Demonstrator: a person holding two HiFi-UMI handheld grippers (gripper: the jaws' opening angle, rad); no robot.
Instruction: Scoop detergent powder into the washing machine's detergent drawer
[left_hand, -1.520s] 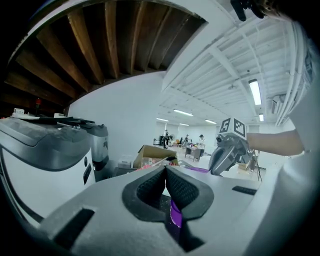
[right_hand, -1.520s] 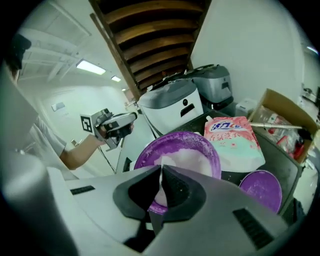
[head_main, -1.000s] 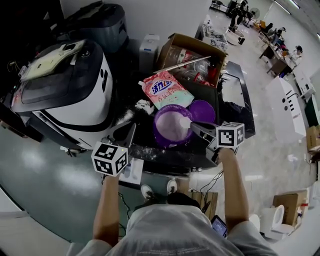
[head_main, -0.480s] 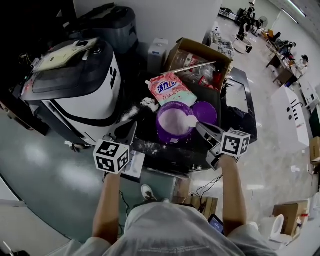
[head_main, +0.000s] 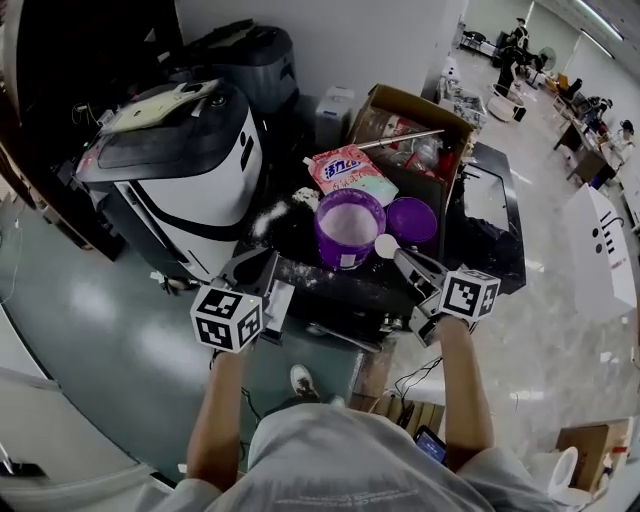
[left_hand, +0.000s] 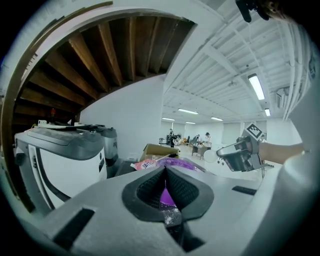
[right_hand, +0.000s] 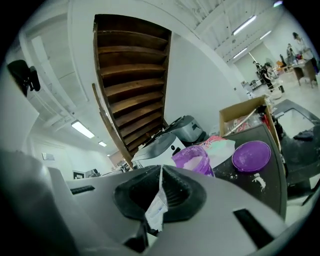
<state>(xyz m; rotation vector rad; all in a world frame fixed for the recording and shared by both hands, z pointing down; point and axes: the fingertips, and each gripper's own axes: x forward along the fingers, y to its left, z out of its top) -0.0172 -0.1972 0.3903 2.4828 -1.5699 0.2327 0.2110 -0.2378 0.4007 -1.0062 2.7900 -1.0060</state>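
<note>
A purple tub (head_main: 347, 228) of white powder stands on the dark tabletop (head_main: 300, 275), with its purple lid (head_main: 412, 220) to the right. My right gripper (head_main: 403, 260) is shut on the handle of a white scoop (head_main: 386, 246), whose bowl hangs just off the tub's near right rim. In the right gripper view the handle (right_hand: 157, 206) shows edge-on between the pads. My left gripper (head_main: 258, 272) is shut with nothing in it, near the table's front left corner beside the white-and-black washing machine (head_main: 185, 165). From the left gripper view the scoop (left_hand: 210, 156) appears at the right.
A pink detergent bag (head_main: 347, 171) lies behind the tub. An open cardboard box (head_main: 415, 125) with bottles stands at the back. A white flat object (head_main: 279, 305) sits under the left gripper. Spilled powder (head_main: 270, 218) dusts the tabletop.
The right gripper has drawn the scoop out of the tub toward the near right. The left gripper has stayed by the table's front left corner.
</note>
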